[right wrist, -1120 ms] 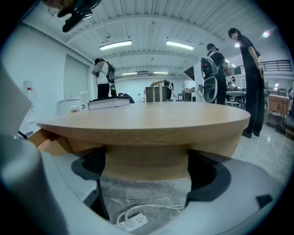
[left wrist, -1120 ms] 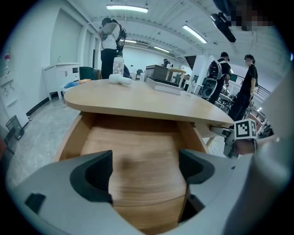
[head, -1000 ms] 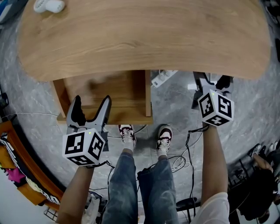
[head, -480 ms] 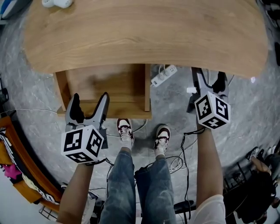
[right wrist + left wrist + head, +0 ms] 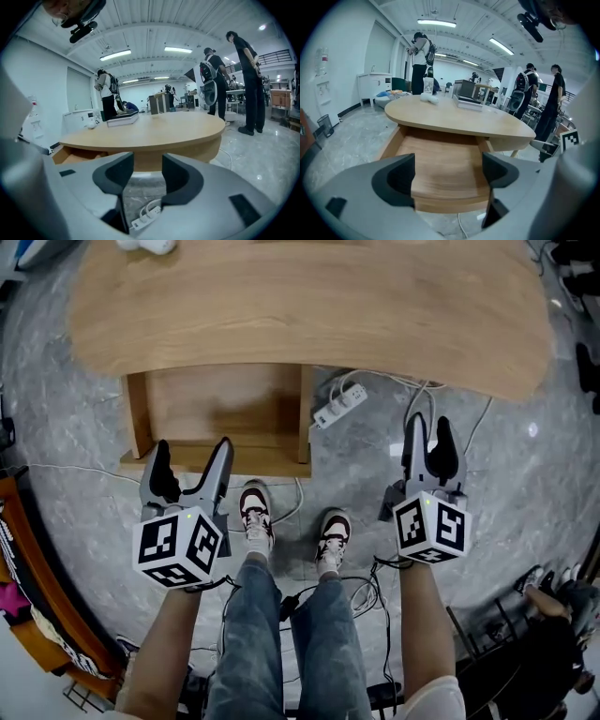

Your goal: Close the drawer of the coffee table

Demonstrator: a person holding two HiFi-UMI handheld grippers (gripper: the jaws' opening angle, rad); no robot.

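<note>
Looking down through the head cam, I see the drawer pulled wide open, sticking out from under the near edge of the oval wooden bench. My left gripper sits right at the drawer's front edge with its jaws spread wide and nothing held. In the left gripper view the front board shows up between the jaws, but honestly I can't tell if they actually touch it. The right gripper is off to the right over the grey floor, apart from the drawer, and its jaws have just been closing down to a narrow gap with nothing between them. A white power strip lies on the floor between the drawer and the right gripper.
</note>
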